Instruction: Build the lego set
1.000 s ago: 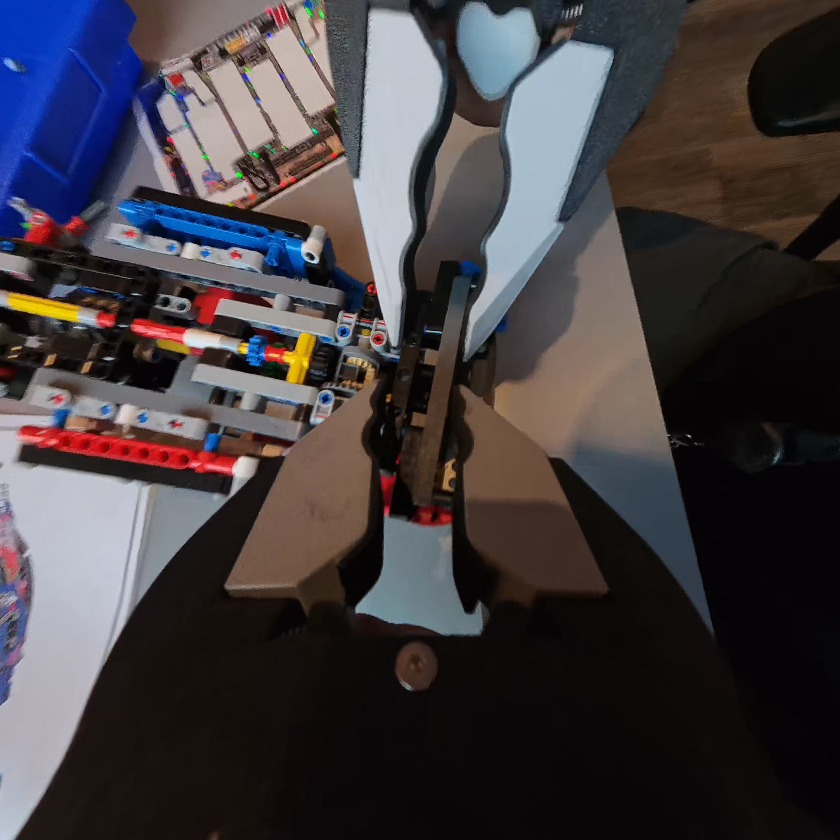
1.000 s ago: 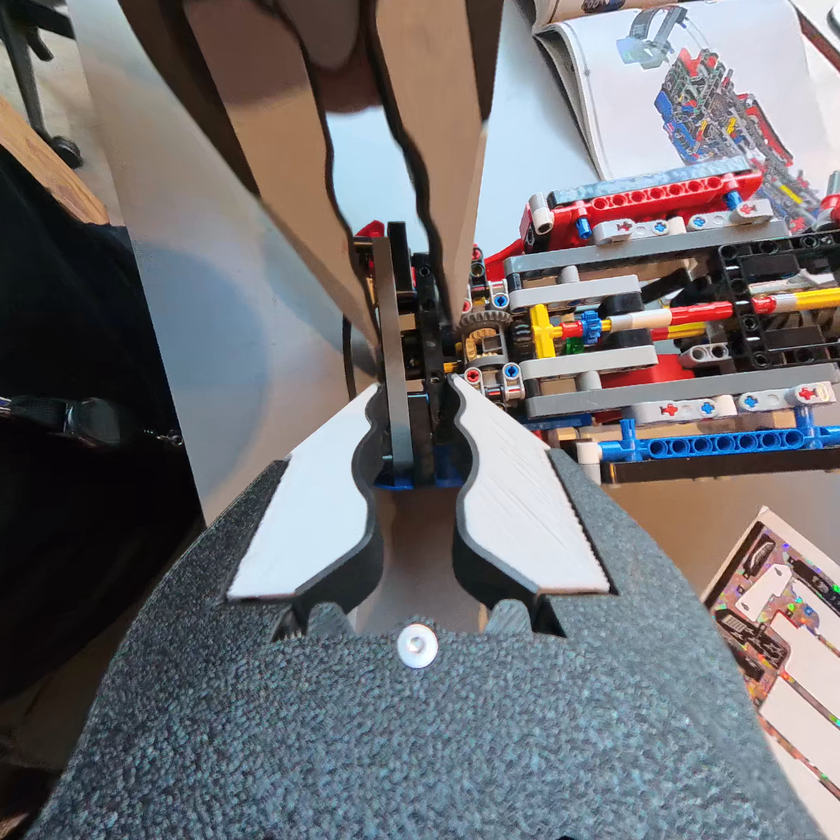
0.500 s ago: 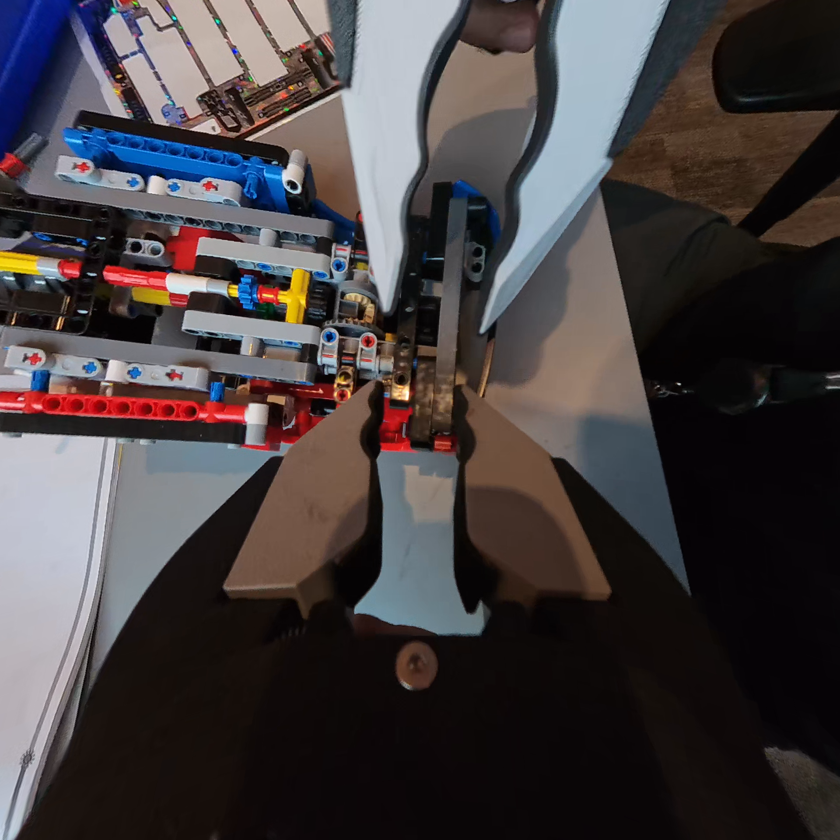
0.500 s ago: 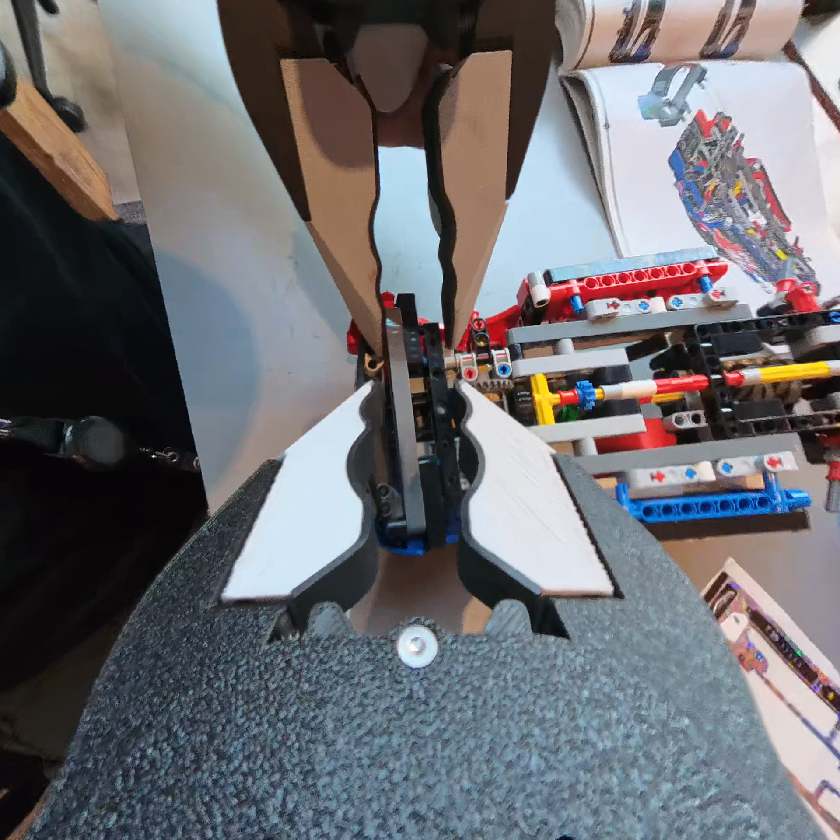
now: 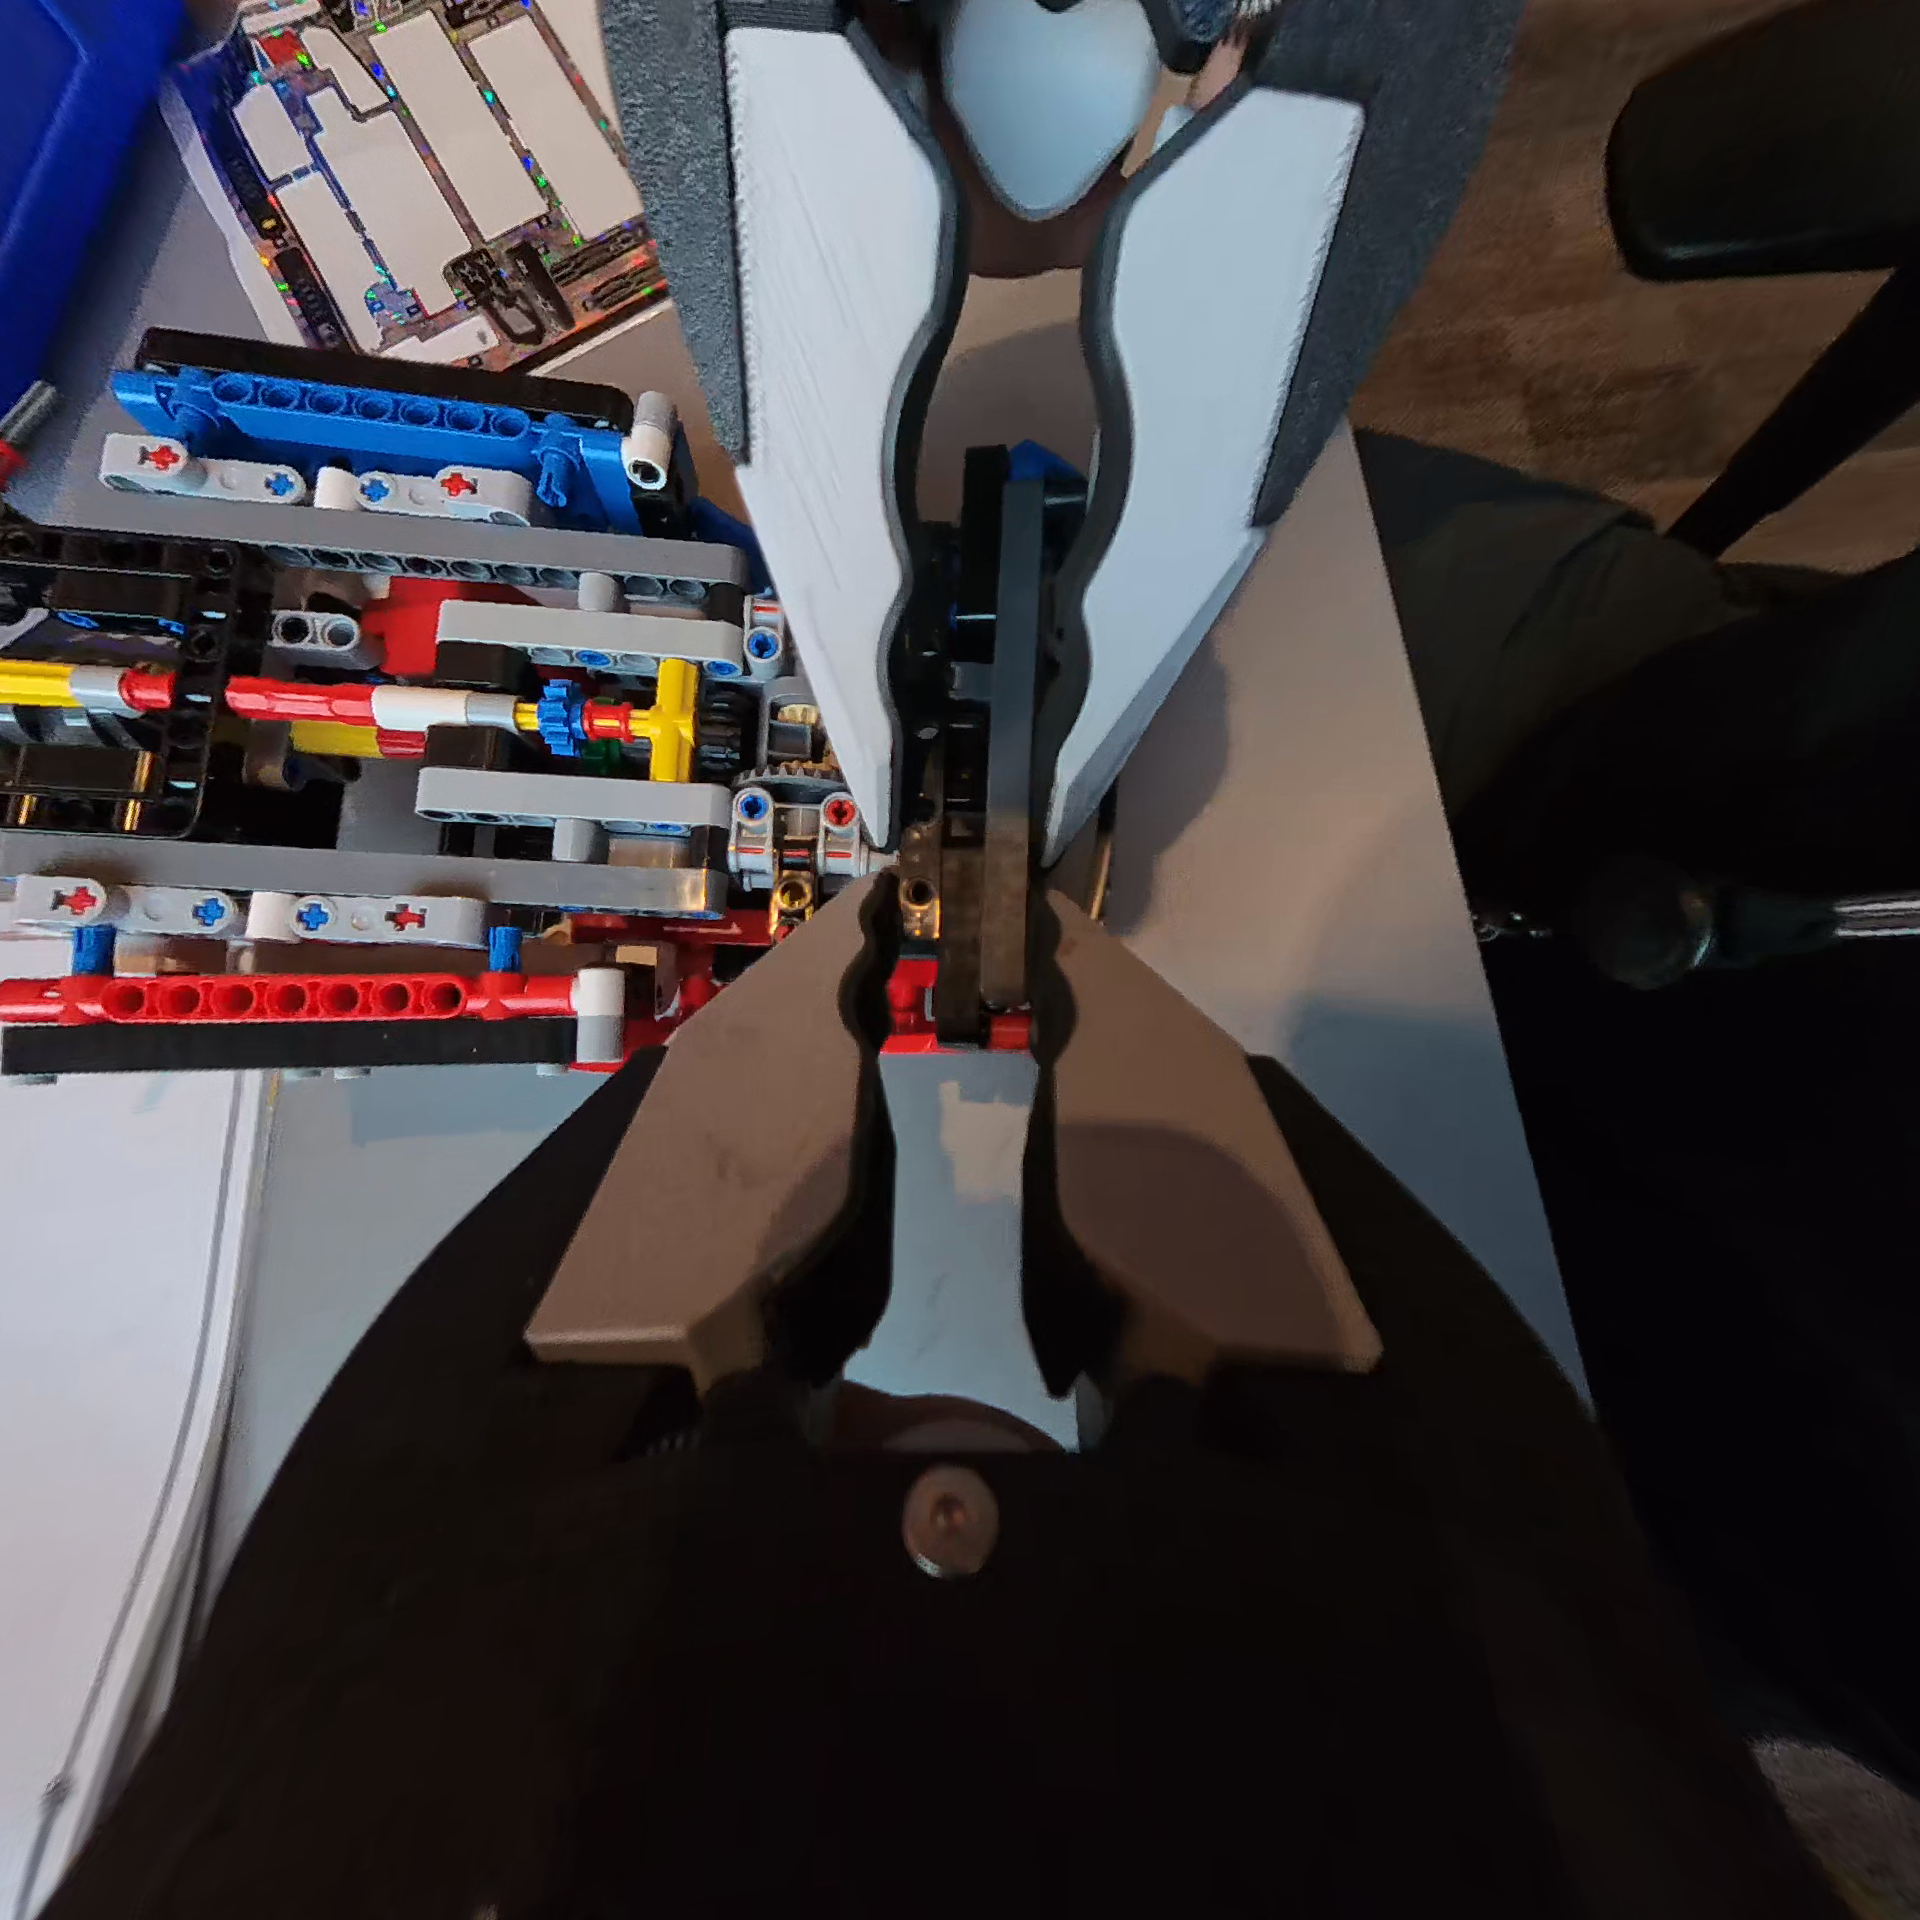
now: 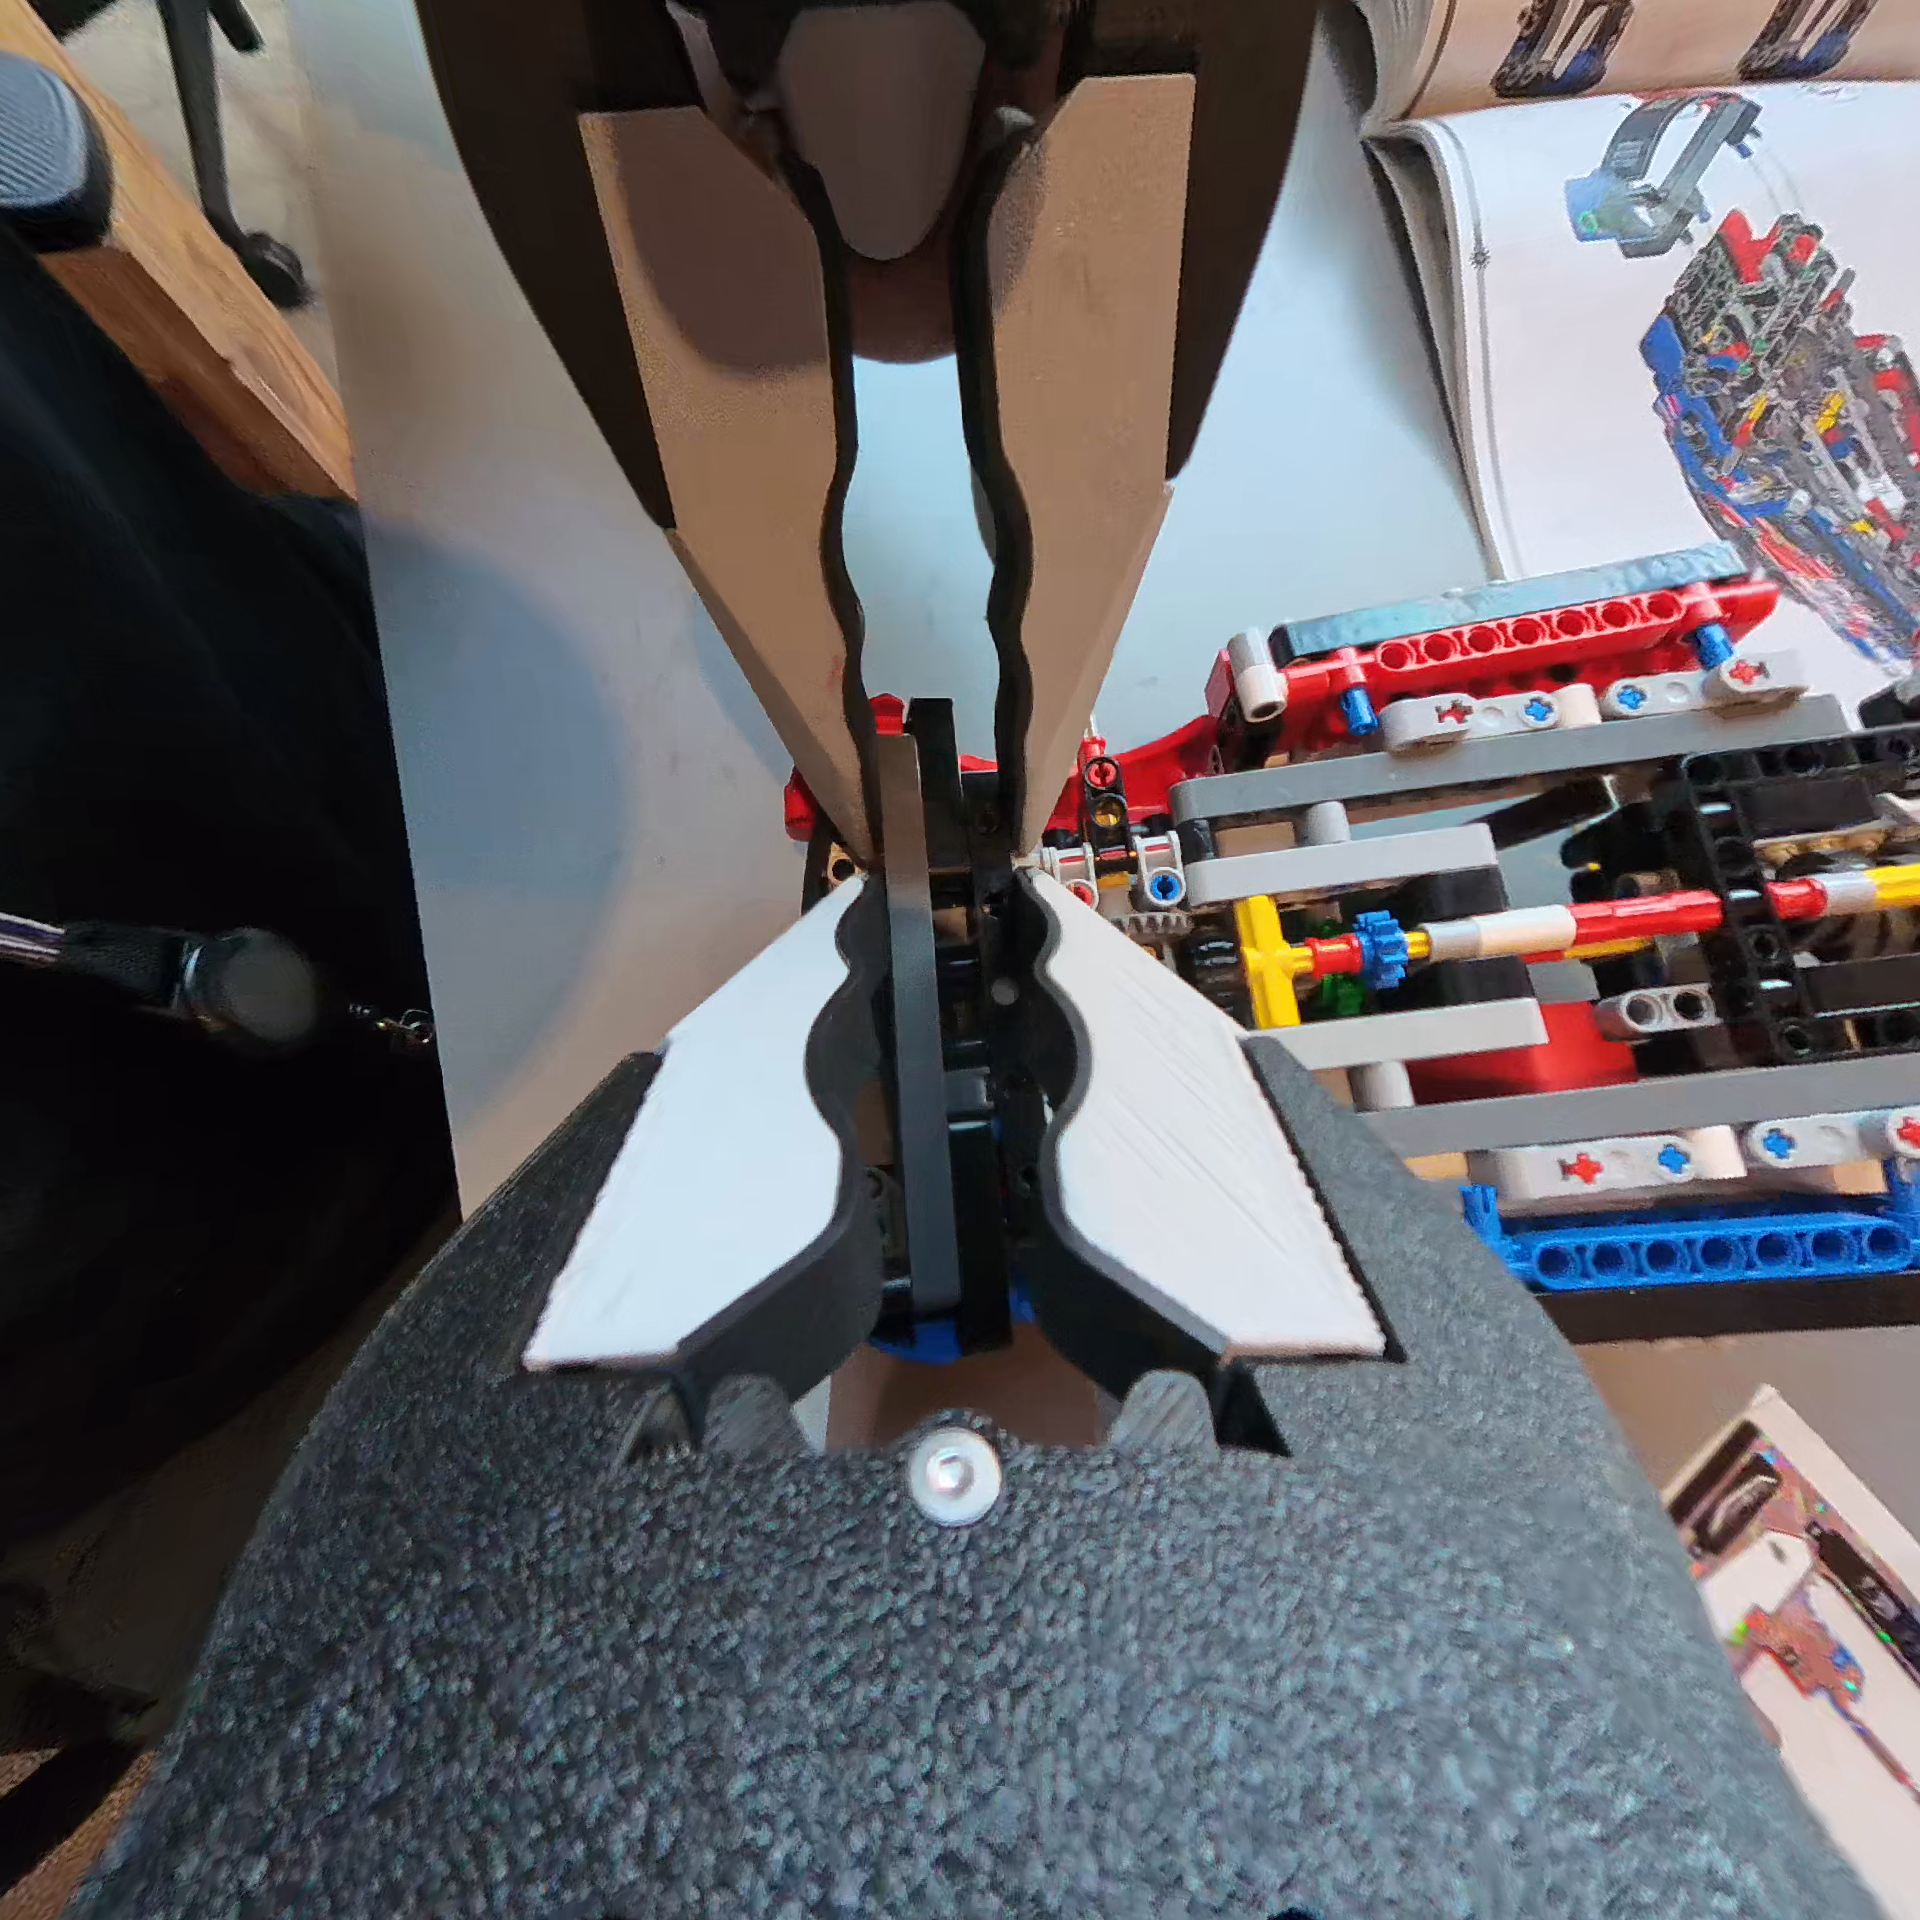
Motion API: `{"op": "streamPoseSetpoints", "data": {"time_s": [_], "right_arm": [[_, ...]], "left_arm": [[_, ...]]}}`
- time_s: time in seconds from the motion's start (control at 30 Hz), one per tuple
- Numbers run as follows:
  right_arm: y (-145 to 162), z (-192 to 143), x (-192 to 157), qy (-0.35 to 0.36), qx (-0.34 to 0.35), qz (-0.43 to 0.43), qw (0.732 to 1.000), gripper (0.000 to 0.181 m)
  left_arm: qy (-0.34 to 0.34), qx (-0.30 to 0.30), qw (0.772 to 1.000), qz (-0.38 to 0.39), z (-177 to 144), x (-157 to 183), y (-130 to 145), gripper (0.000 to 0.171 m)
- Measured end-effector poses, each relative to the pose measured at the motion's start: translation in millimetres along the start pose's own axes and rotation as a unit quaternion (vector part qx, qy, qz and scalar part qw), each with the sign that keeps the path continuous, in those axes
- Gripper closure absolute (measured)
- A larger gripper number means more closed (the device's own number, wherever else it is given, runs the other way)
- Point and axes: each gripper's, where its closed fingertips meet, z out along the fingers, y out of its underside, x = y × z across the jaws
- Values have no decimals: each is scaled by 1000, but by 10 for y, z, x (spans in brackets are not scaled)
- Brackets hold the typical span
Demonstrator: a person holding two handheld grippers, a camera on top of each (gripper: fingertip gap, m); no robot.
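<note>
A: Claws: left claw (image 5: 961, 940) and right claw (image 6: 940, 1049), both clamped on black panel (image 5: 1006, 748) at lego model (image 5: 416, 727) end, near surface (image 5: 1299, 831) edge.

B: Risk: uneven squeezing may skew the panel or pop pins.

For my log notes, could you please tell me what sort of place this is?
Probably a home or office desk used for hobby building: a pale table carries a half-built Lego model, an open instruction booklet and a sticker sheet, with wooden flooring alongside.

Office or hobby room (hard to say): grey desk (image 5: 1278, 790), wood floor (image 5: 1507, 343), black chair (image 5: 1766, 135).
</note>
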Motion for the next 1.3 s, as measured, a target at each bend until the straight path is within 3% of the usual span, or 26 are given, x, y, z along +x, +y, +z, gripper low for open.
{"op": "streamPoseSetpoints", "data": {"time_s": [0.23,0.33,0.47,0.57,0.7,0.9,0.97,1.23,1.3], "right_arm": [[-14,6,82,19,7,12,1000,154],[-61,-260,146,44,15,10,999,137],[118,-723,134,56,51,47,996,148],[259,-831,159,76,83,85,990,149],[244,-723,180,70,71,72,992,152],[301,-388,180,20,-47,36,998,143],[299,-354,110,-7,-69,16,997,153],[267,-300,90,11,-109,-36,993,155],[269,-291,96,17,-114,-45,992,156]], "left_arm": [[-26,33,999,-13,1,-84,33,149],[-25,40,999,-27,-58,-98,-4,147],[-34,59,997,-41,-255,-132,-18,130],[-36,62,996,-57,-375,-119,40,126],[-48,53,995,-67,-348,-144,122,125],[-38,46,995,-78,-193,-121,198,118],[-44,51,994,-85,-163,-150,221,118],[-37,69,993,-85,-167,-167,223,118],[-32,61,995,-68,-174,-141,212,126]]}}
